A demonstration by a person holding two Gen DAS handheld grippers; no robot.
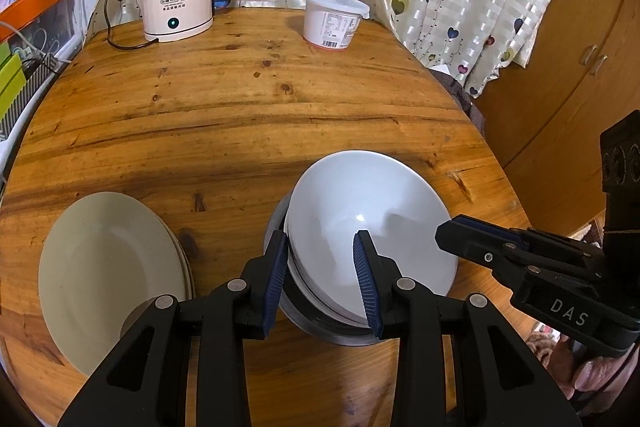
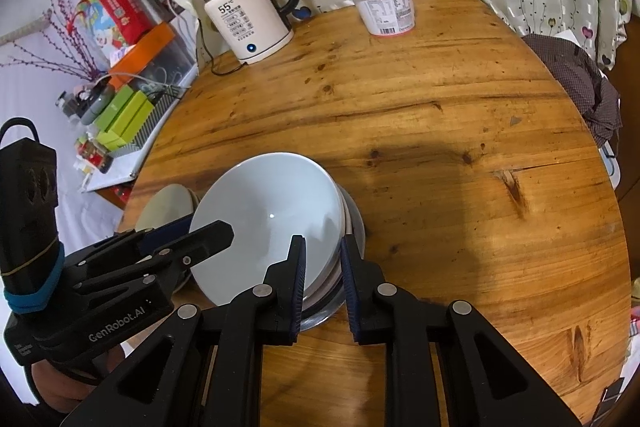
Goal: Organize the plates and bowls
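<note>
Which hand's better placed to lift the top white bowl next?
Right, probably: jaws of the right gripper pinch the rim of the white bowl; those of the left gripper straddle its opposite rim, gapped.

Right tongs (image 2: 323,281) straddle the white bowl's (image 2: 264,223) rim atop stacked bowls.
</note>
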